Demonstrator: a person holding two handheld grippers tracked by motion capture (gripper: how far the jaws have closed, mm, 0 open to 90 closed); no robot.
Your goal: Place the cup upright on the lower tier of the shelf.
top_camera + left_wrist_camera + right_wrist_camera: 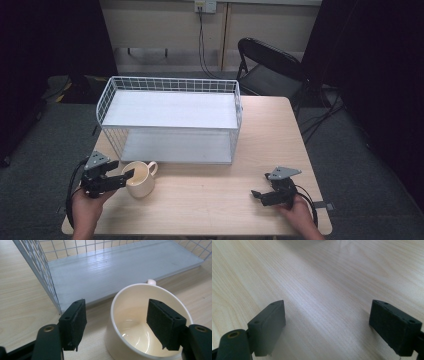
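An empty cream mug point(139, 181) stands on the wooden table point(210, 200) at the front left, its handle turned toward the rack. My left gripper point(121, 169) is open at the mug's left side. In the left gripper view the mug point(140, 315) sits between the pads: one jaw is outside its wall, the other is inside the rim, and neither presses on it. At the front right my right gripper point(261, 185) points left, low over the wood. In the right gripper view the right gripper point(327, 310) is open with bare table point(324, 277) between its jaws.
A white two-level wire rack point(170, 81) stands behind the mug across the table's middle; its lower board point(112, 267) and wire side point(47, 277) are close ahead of the left gripper. A black folding chair point(270, 65) stands beyond the table's far right corner.
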